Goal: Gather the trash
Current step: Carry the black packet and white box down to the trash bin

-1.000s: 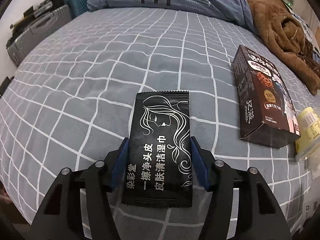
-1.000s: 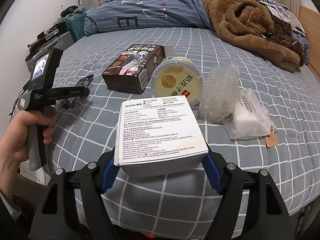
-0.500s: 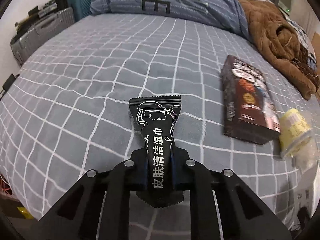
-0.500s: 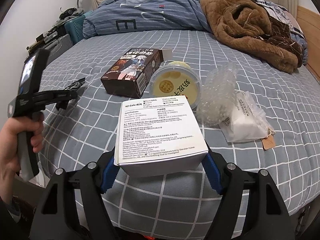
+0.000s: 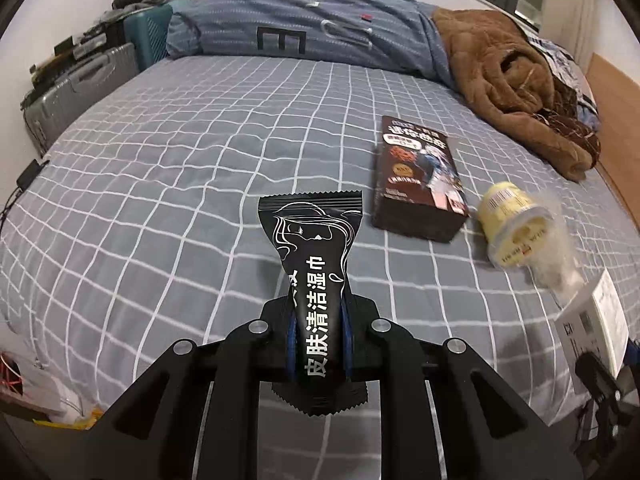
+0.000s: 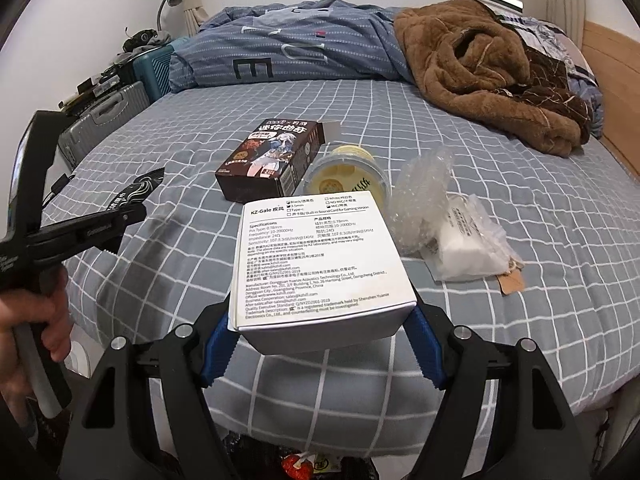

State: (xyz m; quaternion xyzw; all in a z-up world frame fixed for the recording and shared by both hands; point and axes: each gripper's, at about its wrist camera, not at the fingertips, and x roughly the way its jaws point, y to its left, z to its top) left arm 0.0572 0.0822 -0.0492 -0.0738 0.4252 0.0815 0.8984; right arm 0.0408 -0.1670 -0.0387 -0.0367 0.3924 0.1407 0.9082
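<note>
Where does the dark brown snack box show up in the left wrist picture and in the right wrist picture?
Left wrist view: the dark brown snack box lies right of centre on the bed, beyond the gripped black sachet.
Right wrist view: the box lies left of centre, behind the held white carton.
Shared landmark: the yellow tub lies right beside it in both.

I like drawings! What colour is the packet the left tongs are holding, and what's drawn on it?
The packet is black, with a white line drawing of a long-haired head and white writing. The left wrist view shows it best.

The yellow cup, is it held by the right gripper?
No, the right gripper is shut on the white box; the yellow cup lies on the bed.
</note>
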